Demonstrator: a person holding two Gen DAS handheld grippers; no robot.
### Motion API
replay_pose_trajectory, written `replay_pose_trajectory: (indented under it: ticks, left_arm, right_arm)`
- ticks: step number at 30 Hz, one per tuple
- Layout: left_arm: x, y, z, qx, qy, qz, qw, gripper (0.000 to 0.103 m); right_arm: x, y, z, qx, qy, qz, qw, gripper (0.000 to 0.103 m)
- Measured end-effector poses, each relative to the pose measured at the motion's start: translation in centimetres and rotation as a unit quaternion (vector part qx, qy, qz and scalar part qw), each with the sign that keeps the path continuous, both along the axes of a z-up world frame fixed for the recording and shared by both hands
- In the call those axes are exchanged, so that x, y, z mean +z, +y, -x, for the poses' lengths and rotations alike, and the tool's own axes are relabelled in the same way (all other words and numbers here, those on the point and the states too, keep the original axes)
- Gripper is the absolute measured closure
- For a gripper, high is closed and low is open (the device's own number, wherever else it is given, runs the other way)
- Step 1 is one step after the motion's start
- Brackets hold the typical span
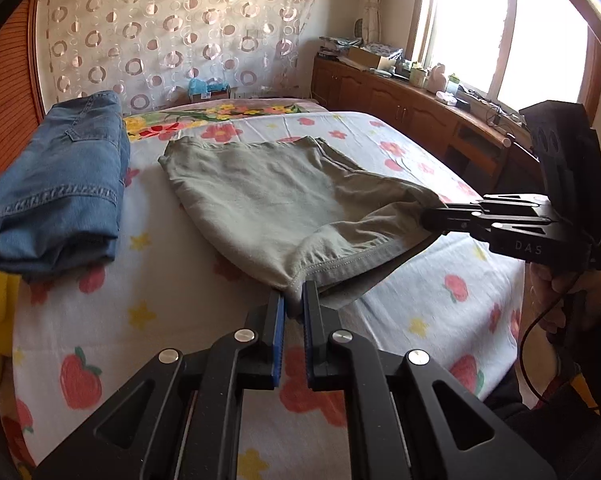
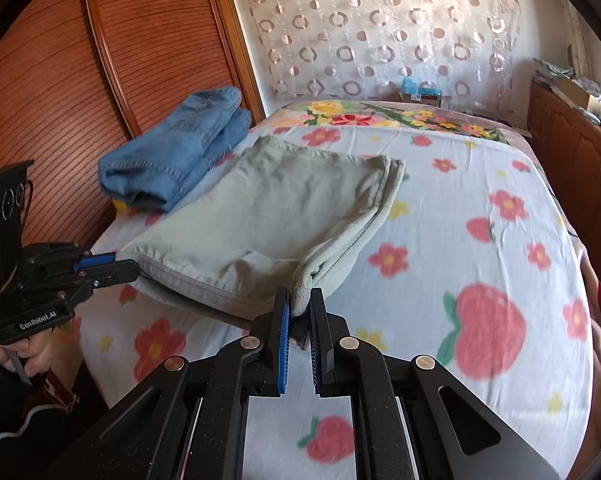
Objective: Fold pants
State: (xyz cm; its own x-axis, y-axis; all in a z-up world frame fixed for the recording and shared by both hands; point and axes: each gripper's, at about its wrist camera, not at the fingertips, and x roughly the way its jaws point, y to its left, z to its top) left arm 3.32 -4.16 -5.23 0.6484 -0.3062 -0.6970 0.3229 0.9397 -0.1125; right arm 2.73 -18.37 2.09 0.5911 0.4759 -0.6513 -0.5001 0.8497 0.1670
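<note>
Left gripper (image 1: 294, 300): clamped on the near hem corner of the green pants (image 1: 268, 196); cloth was pinched between the blue pads (image 1: 278, 320).
Right gripper (image 2: 300, 308): clenched on the other near corner of the same hem, a fold of fabric caught between its fingers (image 2: 285, 320).
Right gripper, left wrist view (image 1: 430, 218): entered from the right side, tips closed on the pants' edge.
Left gripper, right wrist view (image 2: 130, 266): entered from the left side, tips closed on the hem.
Green pants: far portion lay flat on the bed sheet (image 1: 400, 320); near edge was raised off the sheet and stretched between the two grippers.
Jeans (image 1: 60, 196): folded, resting on the bed to the left of the green pants, apart from them.
Bed sheet: white, printed with flowers and strawberries.
Background: circle-patterned curtain (image 2: 380, 28) behind the bed; wooden cabinet (image 1: 400, 100) under the window.
</note>
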Motion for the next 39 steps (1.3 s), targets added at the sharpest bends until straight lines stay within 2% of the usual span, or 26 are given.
replay_pose_trajectory:
  ticks: [5, 9, 12, 14, 17, 23, 27, 29, 39]
  left_arm:
    - [-0.3, 0.4, 0.9, 0.005, 0.009, 0.014, 0.9999, 0.094]
    - [-1.0, 0.5, 0.7, 0.012, 0.024, 0.016, 0.9995, 0.089]
    - [-1.1, 0.5, 0.6, 0.015, 0.024, 0.019, 0.9994, 0.076]
    - [-1.3, 0.7, 0.7, 0.023, 0.018, 0.023, 0.9993, 0.054]
    - [-1.5, 0.9, 0.3, 0.029, 0.019, 0.033, 0.9989, 0.043]
    - [-2.1, 1.0, 0.4, 0.046, 0.01, 0.035, 0.9983, 0.044]
    - [-3.2, 1.0, 0.4, 0.047, 0.027, 0.033, 0.998, 0.059]
    - [-3.7, 1.1, 0.3, 0.043, 0.035, 0.039, 0.9977, 0.07]
    - [-4.8, 0.8, 0.5, 0.047, 0.051, 0.045, 0.9966, 0.072]
  right_arm:
    - [0.1, -0.3, 0.5, 0.001, 0.004, -0.005, 1.0, 0.094]
    - [-1.9, -0.4, -0.8, -0.004, 0.015, -0.018, 1.0, 0.094]
    - [-2.8, -0.4, -0.8, -0.008, 0.013, -0.012, 1.0, 0.094]
    - [-3.0, -0.5, -0.9, -0.009, 0.015, -0.014, 1.0, 0.094]
    - [-3.2, -0.6, -1.0, -0.011, 0.015, -0.012, 1.0, 0.094]
    - [-4.6, -0.6, -0.5, -0.015, 0.02, -0.009, 1.0, 0.094]
    - [-5.2, -0.6, -0.4, -0.018, 0.02, -0.006, 1.0, 0.094]
    - [-5.4, -0.6, -0.4, -0.02, 0.02, -0.003, 1.0, 0.094]
    - [-5.8, -1.1, -0.3, -0.02, 0.023, -0.005, 1.0, 0.094]
